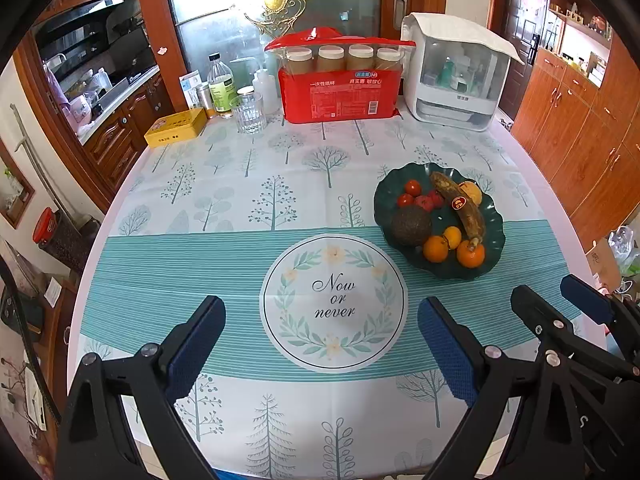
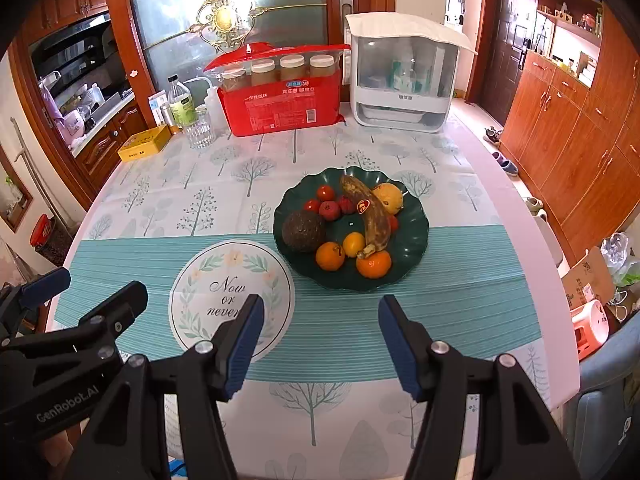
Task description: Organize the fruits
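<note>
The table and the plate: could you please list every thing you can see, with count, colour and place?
plate: 1, dark green, on the table, right of the "Now or never" print
banana: 1, brown-spotted with a red sticker, across the plate
oranges: 2, orange, front of the plate
avocado: 1, dark brown, left side of the plate
small red fruits: several, red, back of the plate
red package: 1, red, back of the table
white appliance: 1, white, back right
glass: 1, clear, back left
yellow tin: 1, yellow, back left corner
tablecloth: 1, white and teal with trees
left gripper: 1, black with blue pads, open, empty
right gripper: 1, black with blue pads, open, empty
</note>
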### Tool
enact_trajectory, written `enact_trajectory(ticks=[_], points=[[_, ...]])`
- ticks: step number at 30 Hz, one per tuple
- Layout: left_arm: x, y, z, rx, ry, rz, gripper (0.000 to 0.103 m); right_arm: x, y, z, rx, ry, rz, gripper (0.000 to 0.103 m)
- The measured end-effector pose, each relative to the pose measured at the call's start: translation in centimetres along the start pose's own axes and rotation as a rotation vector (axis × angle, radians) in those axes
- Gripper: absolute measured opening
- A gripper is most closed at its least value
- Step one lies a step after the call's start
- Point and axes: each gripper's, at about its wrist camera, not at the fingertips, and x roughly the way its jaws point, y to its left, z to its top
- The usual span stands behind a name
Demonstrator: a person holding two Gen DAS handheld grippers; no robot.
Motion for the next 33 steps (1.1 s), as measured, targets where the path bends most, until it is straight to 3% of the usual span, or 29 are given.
enact_trajectory(ticks=[33], points=[[0.0,-1.7,-0.9,-0.002,0.022,-0.016,0.096,0.2,-0.9,0.3,0.011,0.015,0.002,0.06]])
